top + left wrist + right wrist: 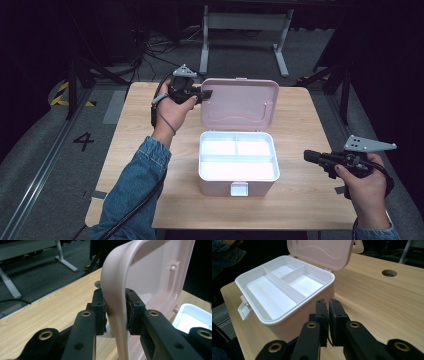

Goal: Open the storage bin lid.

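Observation:
A pink box (239, 182) stands mid-table with its lid (240, 102) raised upright at the back. Inside sits a white divided tray (237, 155), and its three compartments hold nothing. My left gripper (206, 93) is shut on the lid's upper left edge. In the left gripper view both pads press the curved pink rim (115, 290) from either side. My right gripper (307, 156) hovers right of the box with its jaws shut and nothing between them. In the right gripper view it (328, 312) points at the box's side wall (287, 322), a short way off.
The wooden table (310, 120) has bare room left and right of the box. A round cable hole (389, 273) lies near the far edge. The box's front latch (239, 189) hangs loose. A white desk frame (245, 22) stands on the floor beyond.

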The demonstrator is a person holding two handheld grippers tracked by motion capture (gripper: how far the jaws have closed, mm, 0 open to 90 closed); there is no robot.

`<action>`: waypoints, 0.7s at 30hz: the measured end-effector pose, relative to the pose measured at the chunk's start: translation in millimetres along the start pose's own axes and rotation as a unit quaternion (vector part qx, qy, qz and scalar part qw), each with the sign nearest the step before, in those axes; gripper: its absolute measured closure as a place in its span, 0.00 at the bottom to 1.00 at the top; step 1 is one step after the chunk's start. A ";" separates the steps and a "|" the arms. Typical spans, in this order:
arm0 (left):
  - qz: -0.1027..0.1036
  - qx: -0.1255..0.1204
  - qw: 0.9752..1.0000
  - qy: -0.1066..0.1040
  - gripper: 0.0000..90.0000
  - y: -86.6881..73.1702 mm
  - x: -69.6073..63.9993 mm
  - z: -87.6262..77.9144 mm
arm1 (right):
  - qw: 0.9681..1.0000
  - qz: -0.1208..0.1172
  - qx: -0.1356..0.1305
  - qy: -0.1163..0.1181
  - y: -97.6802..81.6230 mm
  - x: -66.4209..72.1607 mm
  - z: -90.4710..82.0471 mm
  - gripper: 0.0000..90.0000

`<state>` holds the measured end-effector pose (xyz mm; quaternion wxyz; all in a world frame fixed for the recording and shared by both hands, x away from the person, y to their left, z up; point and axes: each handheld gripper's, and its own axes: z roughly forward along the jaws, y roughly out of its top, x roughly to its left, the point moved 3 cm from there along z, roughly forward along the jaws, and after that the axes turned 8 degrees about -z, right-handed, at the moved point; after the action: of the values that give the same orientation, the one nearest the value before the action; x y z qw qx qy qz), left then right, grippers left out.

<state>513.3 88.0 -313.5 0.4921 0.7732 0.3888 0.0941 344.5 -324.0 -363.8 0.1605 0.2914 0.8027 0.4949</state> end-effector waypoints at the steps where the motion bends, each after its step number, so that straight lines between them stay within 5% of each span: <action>1: -0.006 0.003 1.000 -0.005 0.81 0.2 2.9 2.5 | 1.000 0.000 0.001 0.000 -0.6 -0.6 0.6 0.96; 16: -0.058 0.023 0.998 -0.013 0.80 -3.6 27.7 31.6 | 1.000 0.009 0.011 0.002 -7.0 -8.0 6.7 0.95; 21: -0.049 0.042 0.998 0.005 0.78 -7.3 31.7 39.5 | 1.000 0.012 0.009 0.003 -7.3 -8.3 6.4 0.95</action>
<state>552.0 84.4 -346.7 0.4615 0.7727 0.4321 0.0573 352.2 -327.2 -373.5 0.1494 0.3012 0.8038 0.4908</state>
